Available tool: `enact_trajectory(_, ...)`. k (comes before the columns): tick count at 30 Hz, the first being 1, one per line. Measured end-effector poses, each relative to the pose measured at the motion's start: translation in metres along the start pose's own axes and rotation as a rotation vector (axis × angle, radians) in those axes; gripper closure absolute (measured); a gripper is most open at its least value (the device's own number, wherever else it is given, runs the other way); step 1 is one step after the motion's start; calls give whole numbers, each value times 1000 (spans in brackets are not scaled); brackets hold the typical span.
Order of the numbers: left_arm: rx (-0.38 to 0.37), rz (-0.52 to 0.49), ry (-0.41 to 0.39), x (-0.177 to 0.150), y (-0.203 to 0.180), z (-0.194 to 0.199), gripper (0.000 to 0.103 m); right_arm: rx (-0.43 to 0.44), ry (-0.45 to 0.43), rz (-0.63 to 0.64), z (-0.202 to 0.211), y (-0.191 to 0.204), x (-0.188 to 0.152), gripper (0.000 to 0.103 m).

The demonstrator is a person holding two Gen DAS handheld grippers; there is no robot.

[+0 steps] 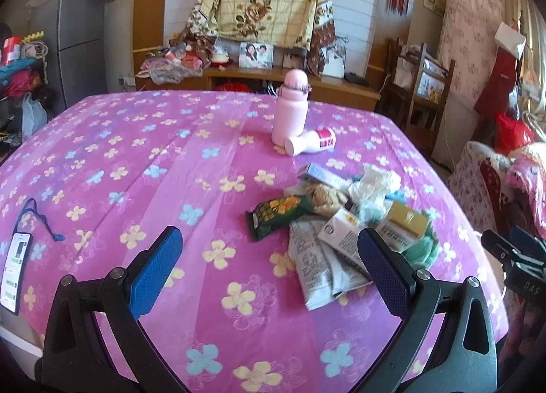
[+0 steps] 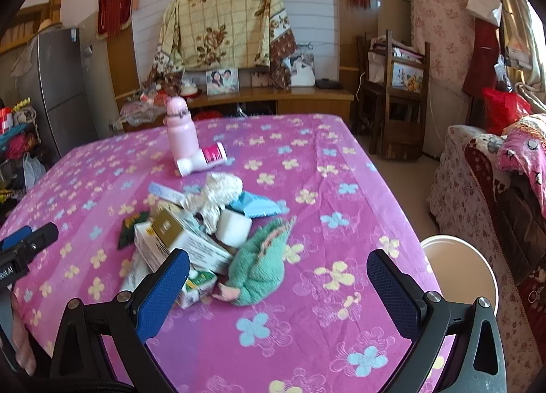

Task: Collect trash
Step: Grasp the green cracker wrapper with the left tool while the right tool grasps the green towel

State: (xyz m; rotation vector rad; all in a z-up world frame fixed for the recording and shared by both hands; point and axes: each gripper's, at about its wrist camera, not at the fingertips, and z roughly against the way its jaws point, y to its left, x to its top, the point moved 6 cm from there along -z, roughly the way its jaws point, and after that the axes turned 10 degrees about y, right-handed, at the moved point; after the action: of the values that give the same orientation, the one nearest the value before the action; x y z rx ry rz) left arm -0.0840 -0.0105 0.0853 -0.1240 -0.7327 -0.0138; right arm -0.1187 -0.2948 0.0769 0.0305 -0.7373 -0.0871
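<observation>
Right wrist view: both claws, left claw (image 1: pixel 269 268) and right claw (image 2: pixel 278 285), spread empty over the trash pile (image 2: pixel 191 232); looks light, crinkly, so I'd pinch a stiff box edge (image 2: pixel 191 243); tissue (image 2: pixel 218 193) just squashes.

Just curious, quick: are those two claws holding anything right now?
Left gripper: open, holding nothing, above the tablecloth.
Right gripper: open, holding nothing, near the trash pile.

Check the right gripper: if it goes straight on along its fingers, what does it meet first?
Likely the green knitted toy, lying just ahead, left of the midline of the open right gripper. Dead centre looks like bare tablecloth beyond it, so it might only graze the toy; depth is unclear.
</observation>
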Motion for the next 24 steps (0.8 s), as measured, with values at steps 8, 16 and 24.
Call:
enact_trajectory(8,20,-27,123,-13,16,-39,1,49,128,-9,-38,-11,-20,0)
enact_trajectory(16,41,-80,148,8,17,-77,1,106,193,20,-69,-7,-23,14)
enact_trajectory(24,-33,-227,203,38,6,-131,1,226,287,-99,-105,-14,-11,20)
